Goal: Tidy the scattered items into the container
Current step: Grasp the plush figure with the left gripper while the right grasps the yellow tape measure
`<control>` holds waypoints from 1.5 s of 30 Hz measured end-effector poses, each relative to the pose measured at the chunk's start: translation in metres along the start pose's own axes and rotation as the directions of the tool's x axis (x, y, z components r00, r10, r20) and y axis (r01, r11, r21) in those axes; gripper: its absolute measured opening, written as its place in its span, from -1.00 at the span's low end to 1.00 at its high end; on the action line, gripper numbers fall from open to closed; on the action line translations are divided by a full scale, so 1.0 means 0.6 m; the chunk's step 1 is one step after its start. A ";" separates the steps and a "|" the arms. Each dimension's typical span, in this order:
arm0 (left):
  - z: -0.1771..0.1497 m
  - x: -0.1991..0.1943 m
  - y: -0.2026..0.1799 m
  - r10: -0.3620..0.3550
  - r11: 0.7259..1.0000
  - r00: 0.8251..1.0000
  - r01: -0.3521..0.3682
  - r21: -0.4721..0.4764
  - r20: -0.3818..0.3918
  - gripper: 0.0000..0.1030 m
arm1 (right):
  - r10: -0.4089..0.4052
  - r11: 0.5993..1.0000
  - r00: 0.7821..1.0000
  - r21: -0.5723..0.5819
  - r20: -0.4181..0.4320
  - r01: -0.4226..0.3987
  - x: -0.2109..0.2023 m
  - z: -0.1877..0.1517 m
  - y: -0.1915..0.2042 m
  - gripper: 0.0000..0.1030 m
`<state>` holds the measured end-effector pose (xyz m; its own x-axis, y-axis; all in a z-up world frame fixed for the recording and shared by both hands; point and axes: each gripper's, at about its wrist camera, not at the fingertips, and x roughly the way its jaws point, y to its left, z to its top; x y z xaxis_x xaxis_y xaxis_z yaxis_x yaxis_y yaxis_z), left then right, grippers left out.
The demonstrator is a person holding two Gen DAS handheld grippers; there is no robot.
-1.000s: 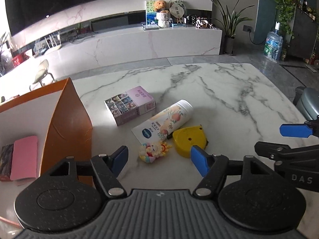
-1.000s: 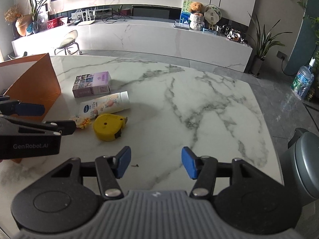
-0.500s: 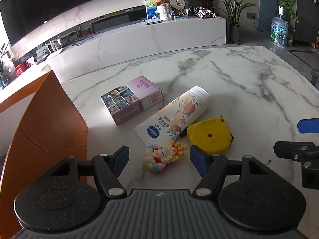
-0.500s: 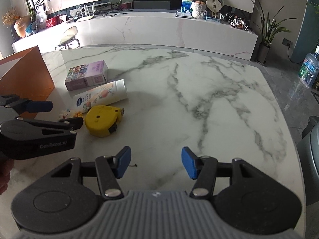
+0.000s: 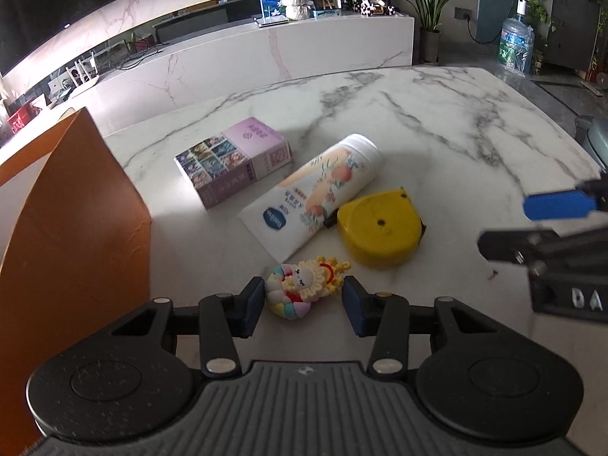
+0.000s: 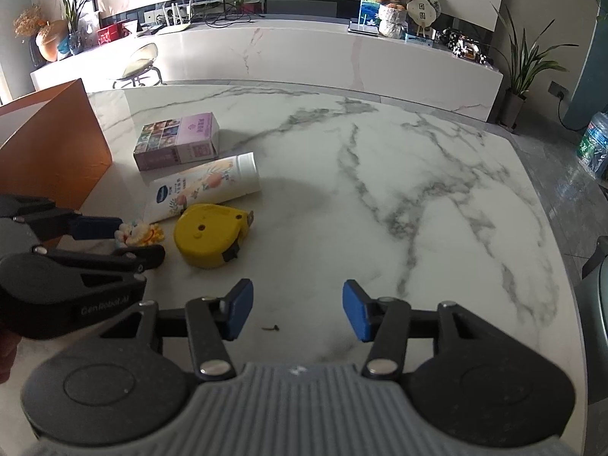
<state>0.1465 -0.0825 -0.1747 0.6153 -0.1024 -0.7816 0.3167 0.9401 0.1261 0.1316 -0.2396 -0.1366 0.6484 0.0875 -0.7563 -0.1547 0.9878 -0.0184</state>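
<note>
A small colourful toy figurine (image 5: 306, 287) lies on the marble table between the open fingers of my left gripper (image 5: 303, 304); the pads stand on either side of it with small gaps. It also shows in the right wrist view (image 6: 138, 232). Behind it lie a yellow tape measure (image 5: 376, 233), a white peach-print tube (image 5: 315, 199) and a purple card box (image 5: 231, 163). The orange container (image 5: 72, 228) stands at the left. My right gripper (image 6: 294, 313) is open and empty over bare table.
The marble table (image 6: 418, 190) stretches to the right and far side. A grey bin (image 6: 598, 304) stands off the table's right edge. A tiny dark speck (image 6: 271, 328) lies between my right fingers.
My left gripper has moved forward and down from beside the container until its fingers straddle the toy figurine. My right gripper has barely moved.
</note>
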 end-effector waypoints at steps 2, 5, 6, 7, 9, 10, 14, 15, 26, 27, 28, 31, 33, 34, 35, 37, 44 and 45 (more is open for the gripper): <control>-0.006 -0.005 0.000 0.017 1.000 1.000 -0.017 0.006 -0.001 0.00 | 0.029 1.000 1.000 0.005 0.000 -0.029 0.005 0.009 0.006 0.01; -0.009 -0.007 0.004 0.040 0.999 0.999 -0.040 0.012 0.000 -0.01 | 0.079 0.997 0.997 0.001 -0.002 -0.079 0.019 0.025 0.019 0.00; -0.009 -0.006 0.007 0.042 0.999 0.999 -0.042 0.006 -0.001 -0.01 | 0.096 0.995 0.995 -0.003 -0.004 -0.096 0.024 0.030 0.024 0.00; -0.008 -0.005 0.011 0.043 0.999 0.999 -0.043 -0.002 -0.001 -0.01 | 0.104 0.995 0.995 -0.006 -0.007 -0.104 0.030 0.035 0.029 0.02; -0.007 -0.004 0.016 0.044 0.999 0.999 -0.044 -0.013 -0.001 -0.01 | 0.116 0.993 0.993 -0.013 -0.014 -0.117 0.042 0.045 0.041 0.03; -0.007 -0.003 0.018 0.043 0.999 0.999 -0.043 -0.015 0.000 -0.01 | 0.127 0.992 0.992 -0.008 -0.018 -0.127 0.049 0.050 0.045 0.04; -0.007 -0.003 0.023 0.037 0.999 0.999 -0.037 -0.026 0.002 -0.01 | 0.147 0.989 0.988 0.005 -0.041 -0.147 0.073 0.066 0.054 0.19; -0.008 -0.003 0.024 0.033 0.999 0.999 -0.033 -0.032 0.001 -0.01 | 0.146 0.989 0.988 0.001 -0.046 -0.146 0.078 0.067 0.057 0.20; -0.013 -0.008 0.028 0.015 0.998 1.000 -0.016 -0.054 -0.004 -0.01 | 0.114 0.993 0.989 -0.023 -0.095 -0.117 0.100 0.067 0.074 0.15; -0.014 -0.008 0.028 0.013 0.998 1.000 -0.014 -0.057 -0.005 -0.01 | 0.109 0.993 0.989 -0.025 -0.097 -0.112 0.098 0.065 0.074 0.15; -0.014 -0.009 0.028 0.012 0.998 1.000 -0.012 -0.058 -0.006 -0.01 | 0.106 0.994 0.989 -0.030 -0.099 -0.109 0.096 0.062 0.073 0.14; -0.018 -0.012 0.026 0.009 0.998 1.000 -0.010 -0.057 -0.008 -0.01 | 0.098 0.994 0.989 -0.031 -0.108 -0.102 0.083 0.050 0.067 0.14; -0.022 -0.016 0.021 0.010 0.999 1.000 -0.010 -0.047 -0.010 -0.01 | 0.091 0.995 0.989 -0.020 -0.117 -0.094 0.071 0.037 0.060 0.14; -0.024 -0.019 0.016 0.011 0.999 1.000 -0.011 -0.037 -0.010 -0.01 | 0.088 0.996 0.989 -0.013 -0.122 -0.091 0.064 0.031 0.057 0.14; -0.025 -0.022 0.013 0.005 0.999 1.000 -0.006 -0.035 -0.011 -0.01 | 0.086 0.996 0.988 -0.001 -0.126 -0.087 0.058 0.025 0.052 0.14; -0.029 -0.029 0.005 -0.006 0.999 1.000 0.006 -0.035 -0.012 -0.02 | 0.080 0.997 0.989 0.014 -0.127 -0.079 0.044 0.014 0.043 0.14; -0.045 -0.072 -0.015 -0.018 1.000 1.000 0.018 -0.005 0.023 -0.02 | 0.037 0.998 0.992 0.053 -0.122 -0.031 -0.012 -0.026 0.016 0.14; -0.049 -0.080 -0.018 -0.020 1.000 0.999 0.020 -0.001 0.029 -0.02 | 0.035 0.998 0.992 0.065 -0.121 -0.027 -0.022 -0.033 0.011 0.14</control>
<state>0.0924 -0.0782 -0.1563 0.6298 -0.1304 -0.7657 0.3281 0.9382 0.1101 0.1073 -0.2366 -0.1397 0.5478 0.1056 -0.8300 -0.1234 0.9914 0.0447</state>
